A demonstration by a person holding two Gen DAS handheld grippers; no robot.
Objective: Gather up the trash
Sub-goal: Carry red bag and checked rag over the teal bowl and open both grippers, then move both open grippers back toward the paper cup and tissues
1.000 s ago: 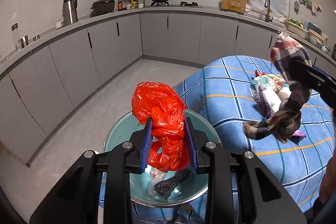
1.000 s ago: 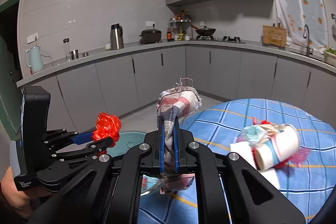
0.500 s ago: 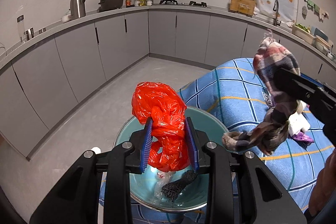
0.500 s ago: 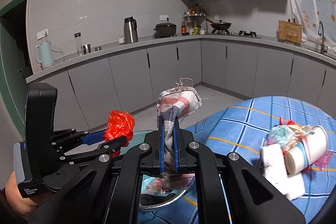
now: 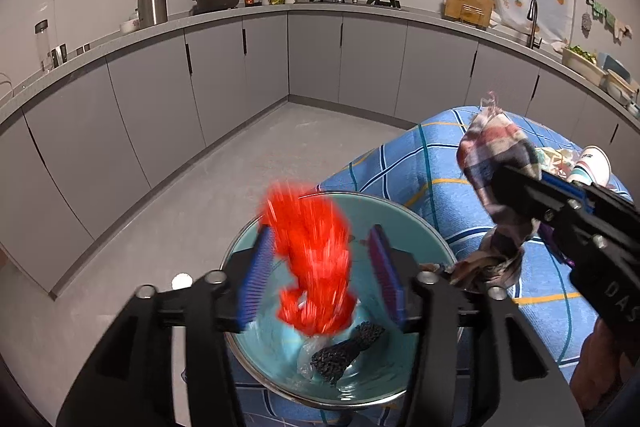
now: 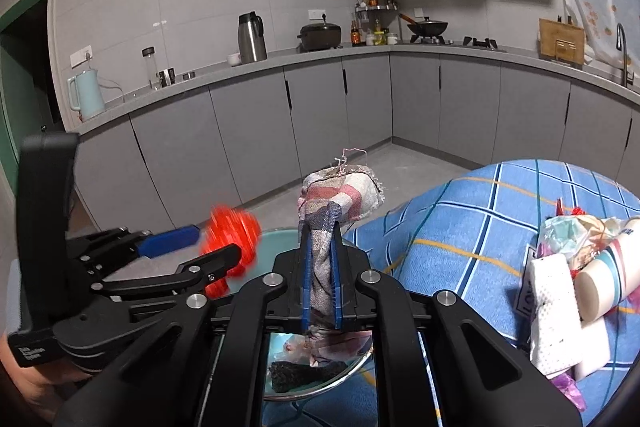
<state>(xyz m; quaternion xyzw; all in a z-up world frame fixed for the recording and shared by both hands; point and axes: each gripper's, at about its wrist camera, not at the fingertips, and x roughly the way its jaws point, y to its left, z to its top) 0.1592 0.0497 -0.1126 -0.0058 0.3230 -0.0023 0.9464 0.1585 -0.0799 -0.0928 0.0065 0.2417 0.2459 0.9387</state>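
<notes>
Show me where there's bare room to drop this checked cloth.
Bare tablecloth between the bowl and the cup-and-tissue pile. The bowl's far wall is free; its bottom is crowded with black mesh, clear plastic and the red bag.

The red bag is motion-blurred; the right gripper's frame hides most of the bowl.
</notes>
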